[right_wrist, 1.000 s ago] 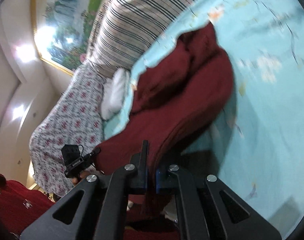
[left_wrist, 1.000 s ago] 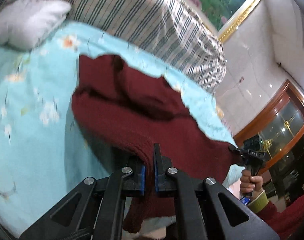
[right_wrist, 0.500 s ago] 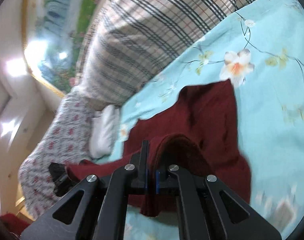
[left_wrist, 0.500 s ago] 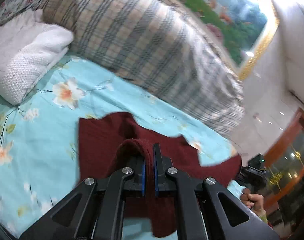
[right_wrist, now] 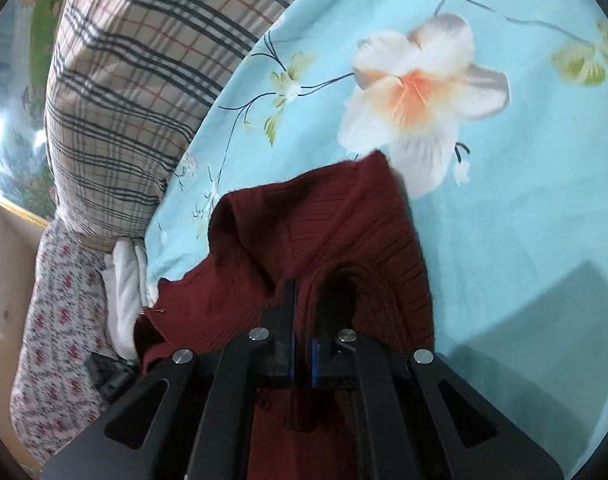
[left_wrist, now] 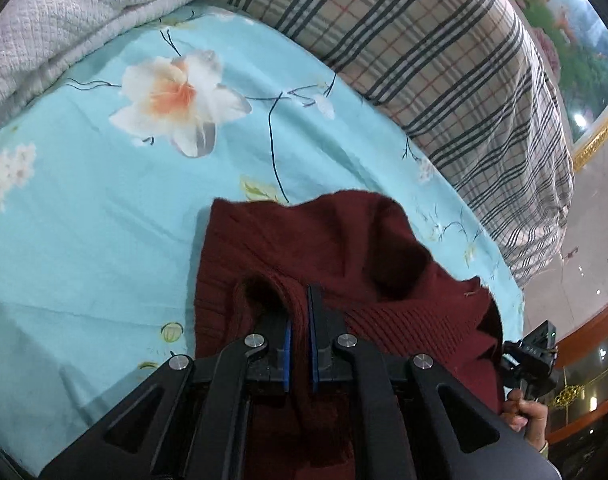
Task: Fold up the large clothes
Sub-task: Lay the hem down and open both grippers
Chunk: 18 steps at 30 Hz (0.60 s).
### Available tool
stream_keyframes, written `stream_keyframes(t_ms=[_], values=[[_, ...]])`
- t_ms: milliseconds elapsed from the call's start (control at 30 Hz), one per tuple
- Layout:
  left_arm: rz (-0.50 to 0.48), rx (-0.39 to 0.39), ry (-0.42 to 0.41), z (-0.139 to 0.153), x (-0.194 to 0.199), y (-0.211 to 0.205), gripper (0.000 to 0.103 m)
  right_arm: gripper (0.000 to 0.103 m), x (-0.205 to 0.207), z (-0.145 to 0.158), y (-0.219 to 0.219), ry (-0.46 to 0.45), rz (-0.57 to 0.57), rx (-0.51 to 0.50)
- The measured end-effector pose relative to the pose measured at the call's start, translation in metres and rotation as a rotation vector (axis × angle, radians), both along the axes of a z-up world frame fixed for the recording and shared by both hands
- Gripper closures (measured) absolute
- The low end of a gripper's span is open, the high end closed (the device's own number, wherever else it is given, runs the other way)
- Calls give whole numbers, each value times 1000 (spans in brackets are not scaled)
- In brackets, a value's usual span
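Note:
A dark red knitted sweater point(left_wrist: 343, 248) lies bunched on the light blue flowered bed sheet point(left_wrist: 104, 220). My left gripper point(left_wrist: 298, 312) pinches a ribbed fold of its edge between the blue pads; the jaws are just beginning to open with the knit still pressed between them. In the right wrist view the sweater point(right_wrist: 343, 220) spreads ahead, and my right gripper point(right_wrist: 302, 300) is shut on another fold of the same edge. The right gripper point(left_wrist: 531, 356) and the hand point(left_wrist: 527, 420) holding it show at the left view's right edge.
A plaid pillow point(left_wrist: 443, 60) runs along the far side of the bed. A white textured blanket point(left_wrist: 64, 20) lies at the upper left. A floral quilt point(right_wrist: 52, 320) sits beyond the sheet's edge. A framed painting point(left_wrist: 563, 20) hangs on the wall.
Both grippers have carried the sweater's edge forward and down over the bed toward the plaid pillow. The sweater now lies doubled over itself, with less of it hanging.

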<state>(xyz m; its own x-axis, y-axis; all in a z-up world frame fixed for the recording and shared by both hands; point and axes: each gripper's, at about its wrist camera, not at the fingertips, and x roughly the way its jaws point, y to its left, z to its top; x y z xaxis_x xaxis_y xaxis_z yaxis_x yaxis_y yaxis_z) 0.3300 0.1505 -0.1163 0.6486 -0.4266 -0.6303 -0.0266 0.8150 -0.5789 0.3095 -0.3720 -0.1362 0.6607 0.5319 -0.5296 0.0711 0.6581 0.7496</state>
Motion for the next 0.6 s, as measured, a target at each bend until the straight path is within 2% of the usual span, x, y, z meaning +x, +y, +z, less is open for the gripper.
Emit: stream_keyframes(t_ms=[67,133,200,233,267,333,400,467,500,600], values=[[-6,-6,0,5,-5,1,94,96,-2,1,-2,-5,-5,11],[-18,-23,2,14,-15,1,85,92,-9,8,-3,-7,-15,-8],[-20,-18,-13,28,-33,0,50,82,-21,22,-3,-34,-33,-58],[-23,-21,-34,35,-44,-3,47,71,-27,30,0,-56,-40,-75],[-28,-26,-53,42,-55,-6,46,59,-38,40,2,-94,-47,-95],[-82,-63,-82,52,-74,-23,46,56,-55,55,10,-162,-32,-123],[-178,-89,-102,57,-86,-54,46,56,-67,65,33,-209,45,-168],[-263,-54,-99,57,-84,-86,46,56,-65,65,61,-200,148,-221],[-299,-17,-98,54,-79,-104,46,56,-59,62,84,-179,220,-281],[-309,72,-69,42,-52,-129,47,57,-40,52,126,-137,336,-392]])
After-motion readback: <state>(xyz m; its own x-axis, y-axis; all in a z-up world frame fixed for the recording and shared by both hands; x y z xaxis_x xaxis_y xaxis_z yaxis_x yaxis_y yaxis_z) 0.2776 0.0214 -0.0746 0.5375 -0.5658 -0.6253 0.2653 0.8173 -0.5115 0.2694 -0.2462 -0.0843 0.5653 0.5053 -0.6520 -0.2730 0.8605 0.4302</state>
